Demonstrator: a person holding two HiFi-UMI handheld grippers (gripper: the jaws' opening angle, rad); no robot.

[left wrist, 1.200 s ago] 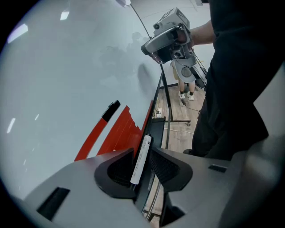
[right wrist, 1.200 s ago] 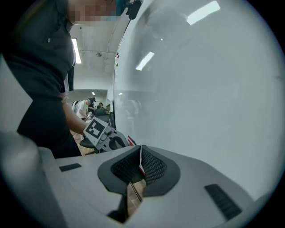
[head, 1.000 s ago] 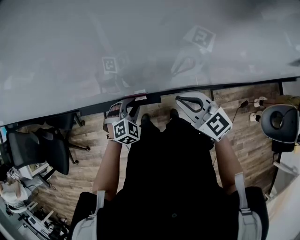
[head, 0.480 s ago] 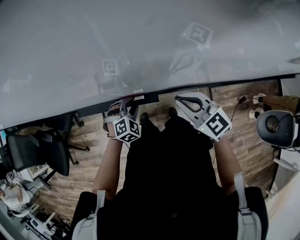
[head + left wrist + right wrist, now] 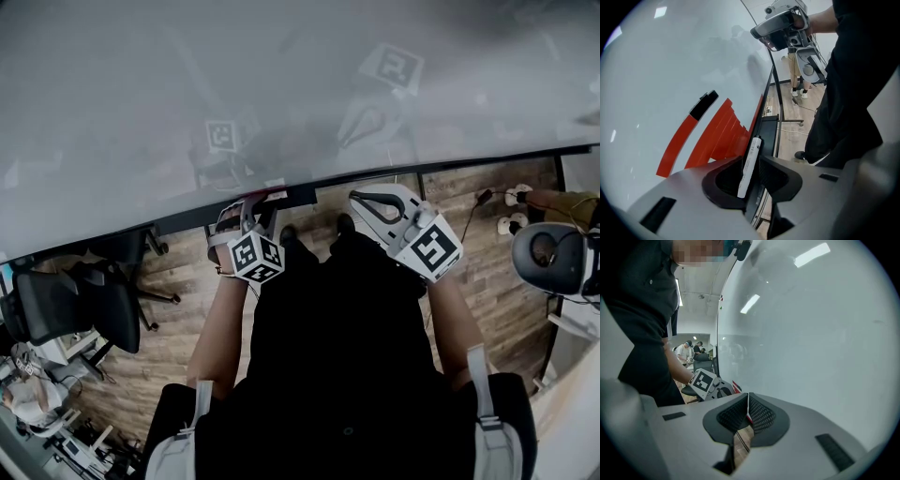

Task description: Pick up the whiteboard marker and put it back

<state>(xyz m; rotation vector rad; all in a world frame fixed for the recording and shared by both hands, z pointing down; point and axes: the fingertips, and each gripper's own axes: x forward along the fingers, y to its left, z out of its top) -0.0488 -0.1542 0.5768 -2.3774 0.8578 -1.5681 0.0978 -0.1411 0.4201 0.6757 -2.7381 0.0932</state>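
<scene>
A white whiteboard marker (image 5: 754,146) lies along the dark tray ledge (image 5: 769,126) at the foot of the whiteboard (image 5: 281,84). My left gripper (image 5: 751,160) points steeply down at it. Its jaws are closing with the marker between them, and a narrow gap still shows beside the pads. In the head view the left gripper (image 5: 246,214) sits at the board's lower edge. My right gripper (image 5: 748,401) is shut with nothing in it and hangs close to the board, to the right of the left gripper (image 5: 710,385). The head view shows the right gripper (image 5: 364,202) there too.
Red slanted stripes (image 5: 717,136) with a black end piece (image 5: 704,104) mark the board near the marker. A black office chair (image 5: 75,305) stands on the wooden floor at the left, a round black device (image 5: 553,248) and cables (image 5: 497,211) at the right. People (image 5: 686,350) sit far behind.
</scene>
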